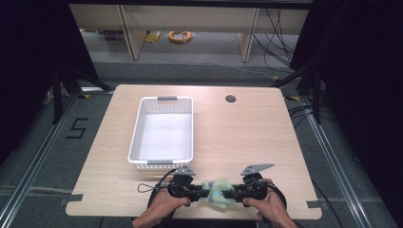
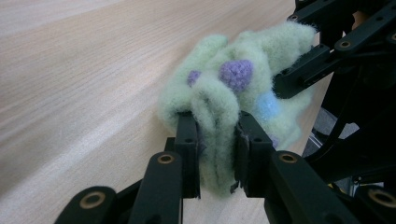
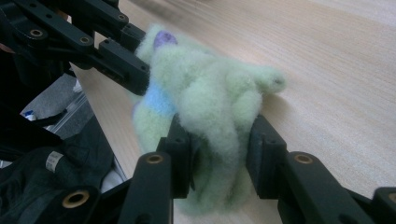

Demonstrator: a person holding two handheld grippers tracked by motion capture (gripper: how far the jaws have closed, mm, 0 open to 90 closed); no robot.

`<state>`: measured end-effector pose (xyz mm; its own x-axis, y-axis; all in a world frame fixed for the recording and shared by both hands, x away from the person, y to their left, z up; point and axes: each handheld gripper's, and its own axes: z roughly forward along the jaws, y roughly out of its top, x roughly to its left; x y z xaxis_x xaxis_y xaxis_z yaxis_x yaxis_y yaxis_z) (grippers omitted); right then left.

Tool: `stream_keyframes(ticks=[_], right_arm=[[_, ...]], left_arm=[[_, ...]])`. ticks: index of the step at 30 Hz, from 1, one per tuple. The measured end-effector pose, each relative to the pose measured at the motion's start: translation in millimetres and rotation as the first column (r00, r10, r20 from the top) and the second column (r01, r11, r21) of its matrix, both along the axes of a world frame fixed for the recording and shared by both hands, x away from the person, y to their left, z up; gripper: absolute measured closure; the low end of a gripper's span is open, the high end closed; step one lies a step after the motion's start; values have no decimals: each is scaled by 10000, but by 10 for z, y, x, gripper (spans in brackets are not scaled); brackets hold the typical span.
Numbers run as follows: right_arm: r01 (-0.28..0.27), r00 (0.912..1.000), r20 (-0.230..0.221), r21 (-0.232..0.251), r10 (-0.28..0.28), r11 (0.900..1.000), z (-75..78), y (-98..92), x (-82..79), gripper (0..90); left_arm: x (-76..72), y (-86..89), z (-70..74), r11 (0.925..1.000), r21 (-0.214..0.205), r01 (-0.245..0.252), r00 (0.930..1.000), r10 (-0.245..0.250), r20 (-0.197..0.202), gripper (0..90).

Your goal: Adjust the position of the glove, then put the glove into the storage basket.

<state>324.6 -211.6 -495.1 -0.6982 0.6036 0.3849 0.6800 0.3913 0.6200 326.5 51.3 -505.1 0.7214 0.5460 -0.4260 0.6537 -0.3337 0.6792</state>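
Note:
A fuzzy pale-green cloth with purple and blue spots [image 1: 217, 192] lies bunched at the table's near edge, between both hands. My left gripper [image 2: 215, 128] is shut on one fold of the green cloth [image 2: 233, 88], its pads pressing the fabric from both sides. From the opposite side my right gripper [image 3: 217, 135] is shut on another fold of the green cloth [image 3: 205, 93]. In the high view the left gripper [image 1: 202, 191] and right gripper [image 1: 234, 192] face each other across the bundle.
A white slatted basket [image 1: 139, 124] stands on the wooden table [image 1: 247, 137] just beyond the hands, left of centre. A round cable hole [image 1: 230, 99] sits near the far edge. Shelving legs and cables lie on the floor behind.

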Motion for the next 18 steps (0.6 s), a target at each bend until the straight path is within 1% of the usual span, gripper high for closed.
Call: stream_keyframes(ticks=[1,2,5,6,7,8,9,10,11,12,13,14,15,17,18], right_arm=[[-18,10000,-17,3,18,10000,2,-4,1,664],[29,10000,-39,27,-29,10000,7,-5,-3,664],[-23,10000,-39,72,23,10000,18,-8,-5,664],[-44,10000,-8,79,44,10000,20,-8,-3,664],[-83,10000,-29,176,84,9998,22,-7,1,663],[-5,9999,-172,309,11,9995,24,4,-7,664],[10,9998,-223,352,-2,9994,29,5,-6,663],[32,9999,-105,225,-30,9997,38,-1,-4,663],[12,10000,-94,238,-9,9997,42,-1,-4,663],[26,10000,56,166,-27,9999,43,-8,1,663],[24,10000,73,170,-25,9999,47,-8,-1,663],[43,9999,124,165,-45,9999,52,-8,-4,663],[-9,9999,109,179,7,9998,57,-11,-1,663],[-36,10000,61,352,34,9994,66,-4,-7,663],[-60,10000,9,430,59,9991,74,2,-8,663]], left_arm=[[-3,4,5,10000,33,6,10000,-6,10,730],[-12,0,11,10000,-24,-47,10000,47,-44,730],[-29,3,32,10000,63,-63,9999,62,134,731],[-30,2,37,9999,-19,-111,9999,111,131,731],[-22,9,38,10000,-88,-22,9999,23,104,731],[-19,18,45,10000,-51,-1,9999,2,103,731],[-25,18,56,9999,22,-124,9998,124,137,731],[-25,20,57,9999,-85,-90,9999,91,121,731],[-21,23,60,10000,-87,-6,9999,7,164,731],[-26,23,64,10000,-35,5,9997,-4,233,731],[-36,18,73,10000,30,-28,9995,27,312,731],[-34,20,77,10000,12,61,9995,-61,322,731],[-37,19,83,10000,17,57,9993,-58,365,730],[-44,26,101,10000,-10,23,9993,-23,385,730],[-43,34,111,10000,-2,35,9989,-35,470,730]])
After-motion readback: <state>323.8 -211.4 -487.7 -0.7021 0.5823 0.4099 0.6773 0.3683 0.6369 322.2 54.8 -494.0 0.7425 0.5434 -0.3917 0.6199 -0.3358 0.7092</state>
